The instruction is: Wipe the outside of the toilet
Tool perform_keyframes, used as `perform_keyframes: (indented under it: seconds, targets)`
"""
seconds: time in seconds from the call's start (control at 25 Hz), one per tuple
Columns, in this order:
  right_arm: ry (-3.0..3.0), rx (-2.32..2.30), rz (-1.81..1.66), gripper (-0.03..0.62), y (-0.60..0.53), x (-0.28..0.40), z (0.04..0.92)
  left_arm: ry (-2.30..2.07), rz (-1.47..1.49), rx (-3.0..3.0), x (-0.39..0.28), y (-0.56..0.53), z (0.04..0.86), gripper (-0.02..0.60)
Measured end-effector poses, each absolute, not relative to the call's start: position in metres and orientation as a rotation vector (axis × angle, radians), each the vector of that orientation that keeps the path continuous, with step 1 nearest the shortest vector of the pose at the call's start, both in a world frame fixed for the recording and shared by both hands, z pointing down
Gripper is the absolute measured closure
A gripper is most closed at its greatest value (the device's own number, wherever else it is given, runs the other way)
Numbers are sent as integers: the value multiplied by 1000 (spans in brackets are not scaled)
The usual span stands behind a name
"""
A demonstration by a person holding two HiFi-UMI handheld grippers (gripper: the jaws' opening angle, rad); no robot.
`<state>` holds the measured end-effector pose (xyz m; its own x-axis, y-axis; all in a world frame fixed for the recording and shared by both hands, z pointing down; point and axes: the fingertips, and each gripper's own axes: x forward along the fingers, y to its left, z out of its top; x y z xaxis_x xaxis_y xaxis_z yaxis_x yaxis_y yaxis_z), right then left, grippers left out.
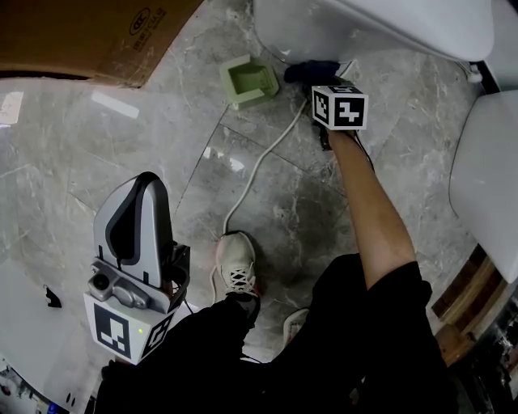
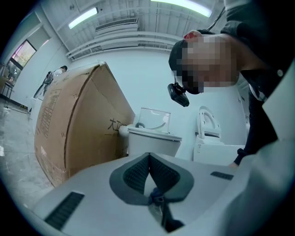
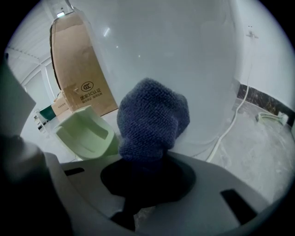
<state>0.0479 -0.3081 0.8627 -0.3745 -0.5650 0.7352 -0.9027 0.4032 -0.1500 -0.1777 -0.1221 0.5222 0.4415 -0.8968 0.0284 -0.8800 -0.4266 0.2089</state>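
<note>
The right tongs [image 3: 148,161] are seen clamped on a dark blue cloth [image 3: 152,117], with the bunched end of the cloth sticking out beyond the jaws. The cloth is held at the lower outer wall of the white toilet [image 1: 364,24], close to its base; whether it is actually pressed on the wall cannot be told. The right arm is stretched out towards the toilet, with the marker cube uppermost.

The left tongs [image 1: 142,184] are held well apart from the toilet, above the grey marbled floor [image 1: 97,145] and beside the person's legs. Their jaws are closed together and nothing is gripped between them.

A pale green plastic holder [image 1: 248,81] is set on the floor just beside the toilet's base, near the cloth. A cardboard box [image 1: 89,36] is placed farther from the toilet, beyond the holder. A white cable [image 1: 259,162] is laid across the floor from the toilet's base towards a light-coloured shoe [image 1: 236,267], which is planted well away from the toilet
</note>
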Motion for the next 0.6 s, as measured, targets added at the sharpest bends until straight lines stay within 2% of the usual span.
perform_keyframes:
  seconds: [0.32, 0.6]
  targets:
    - [-2083, 1197, 686, 519, -295, 47, 851, -1553, -148, 2500, -174, -118, 520, 572]
    - [-2181, 1162, 583, 522, -276, 46, 804, -1546, -165, 2529, -154, -105, 509, 572]
